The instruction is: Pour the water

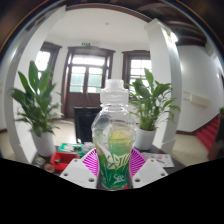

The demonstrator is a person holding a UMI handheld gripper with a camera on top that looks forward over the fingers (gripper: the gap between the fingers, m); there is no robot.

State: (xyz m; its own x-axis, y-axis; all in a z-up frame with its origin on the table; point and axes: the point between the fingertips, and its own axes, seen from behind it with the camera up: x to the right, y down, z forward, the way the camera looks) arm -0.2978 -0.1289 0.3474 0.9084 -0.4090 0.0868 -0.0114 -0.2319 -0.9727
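The bottle's point(116, 135) base is cut off below, and the print on its green label is too small to read. The gripper point(116, 166) is clamped on the bottle: both pink pads point(94, 163) press its label from either side (the fingers themselves barely show). It stands upright between them, white cap on. Beyond it, two plants point(38, 105) flank a door point(89, 85)
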